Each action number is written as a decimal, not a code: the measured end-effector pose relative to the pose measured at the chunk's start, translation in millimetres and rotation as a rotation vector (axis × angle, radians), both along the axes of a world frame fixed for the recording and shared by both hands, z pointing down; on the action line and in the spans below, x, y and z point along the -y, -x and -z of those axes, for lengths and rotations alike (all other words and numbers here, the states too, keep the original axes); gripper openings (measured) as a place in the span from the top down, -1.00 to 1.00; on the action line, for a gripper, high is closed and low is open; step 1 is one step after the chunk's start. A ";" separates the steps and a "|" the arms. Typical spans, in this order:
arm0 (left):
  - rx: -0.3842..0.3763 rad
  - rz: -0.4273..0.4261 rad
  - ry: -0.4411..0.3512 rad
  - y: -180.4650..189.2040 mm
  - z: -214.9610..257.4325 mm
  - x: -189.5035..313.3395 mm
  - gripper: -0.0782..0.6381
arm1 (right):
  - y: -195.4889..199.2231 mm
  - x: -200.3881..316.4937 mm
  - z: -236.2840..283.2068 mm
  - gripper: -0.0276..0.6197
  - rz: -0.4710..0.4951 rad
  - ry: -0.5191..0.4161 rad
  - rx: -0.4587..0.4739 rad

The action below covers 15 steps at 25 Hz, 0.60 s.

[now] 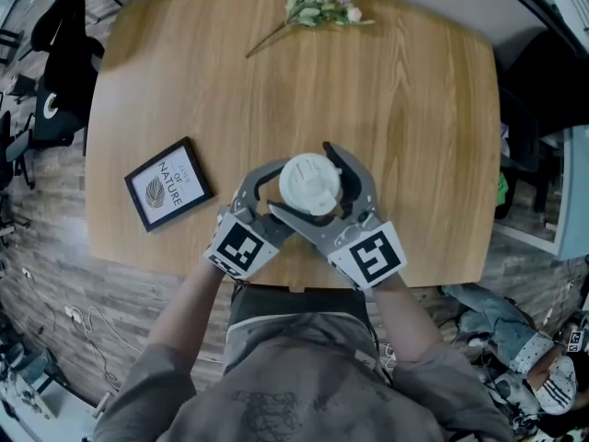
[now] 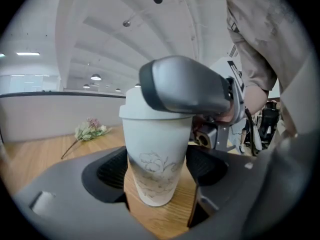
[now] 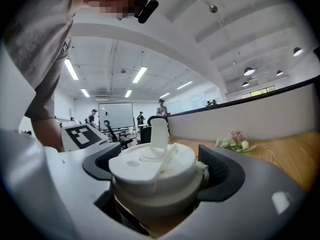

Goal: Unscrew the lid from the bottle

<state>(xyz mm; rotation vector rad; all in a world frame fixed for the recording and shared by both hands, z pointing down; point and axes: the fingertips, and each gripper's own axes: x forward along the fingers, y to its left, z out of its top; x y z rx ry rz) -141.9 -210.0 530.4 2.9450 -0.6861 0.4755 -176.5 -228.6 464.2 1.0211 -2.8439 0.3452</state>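
Wooden table, plank floor, strip lights, apparently open office.

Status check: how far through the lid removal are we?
Done: left gripper clamps the bottle body. In hand: right gripper straddles the lid, jaws wide, not visibly pinching it. To do: grip and twist off; the lid still sits on the bottle.

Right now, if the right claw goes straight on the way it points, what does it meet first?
The white lid of the bottle. It stands between the open jaws of the right claw, so the claw would probably push against it almost at once.
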 end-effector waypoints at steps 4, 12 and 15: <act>0.007 -0.039 0.001 0.1 -0.4 -1.4 -0.22 | 3.8 -6.7 -0.8 -0.61 0.210 0.027 -0.003; 0.014 -0.134 0.019 4.1 0.0 -4.1 -0.18 | 11.5 -20.9 1.5 -0.60 0.633 0.026 -0.018; 0.020 -0.151 0.024 5.2 -0.3 -5.1 -0.17 | 12.3 -22.6 1.6 -0.60 0.662 0.015 -0.025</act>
